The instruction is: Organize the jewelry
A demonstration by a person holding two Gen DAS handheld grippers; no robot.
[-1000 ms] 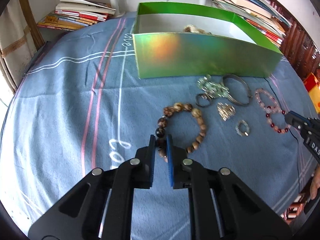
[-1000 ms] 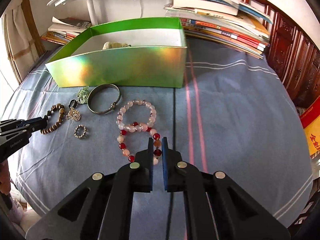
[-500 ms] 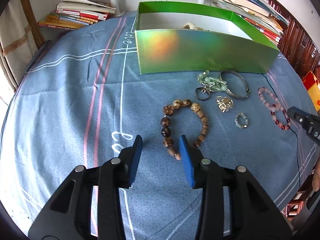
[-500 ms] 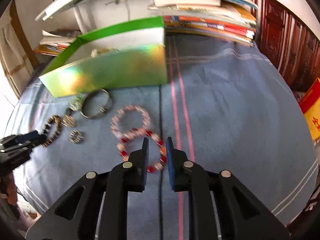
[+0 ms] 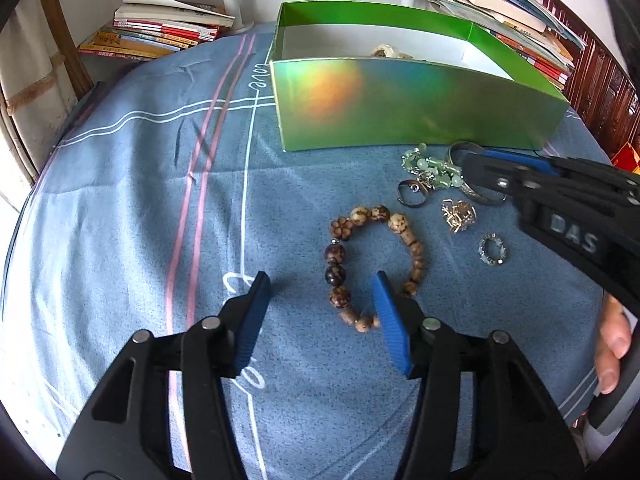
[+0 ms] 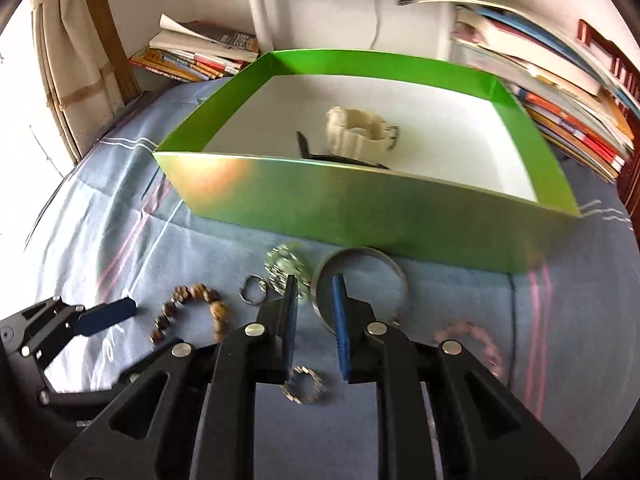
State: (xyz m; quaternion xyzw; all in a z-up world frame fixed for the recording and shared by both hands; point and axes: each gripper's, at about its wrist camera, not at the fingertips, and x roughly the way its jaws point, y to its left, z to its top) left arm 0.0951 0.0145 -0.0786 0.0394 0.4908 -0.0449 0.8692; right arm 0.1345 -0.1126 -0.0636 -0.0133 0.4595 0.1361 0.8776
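**Two claws over the jewelry beside the green box**

On the left, the left claw hangs over the blue striped cloth that covers the surface. Its jaws are opening and hold nothing. The wooden bead bracelet lies flat on the cloth just ahead of the tips; its near-left beads sit between the two blue pads, but the pads do not touch them.

To the right of this bracelet lies a group of small pieces: a dark ring, a cluster of pale green beads, a small silver ornament and a sparkling ring. The silver bangle lies next, close to the front wall of the green box.

The right claw is over this group. Its jaws stand a little apart and grip nothing; the near-left part of the bangle shows in the gap between the tips, untouched. The sparkling ring lies below its fingers.

Further right, a pink bead bracelet lies blurred on the cloth. Inside the box, a cream-coloured watch rests on the white bottom.
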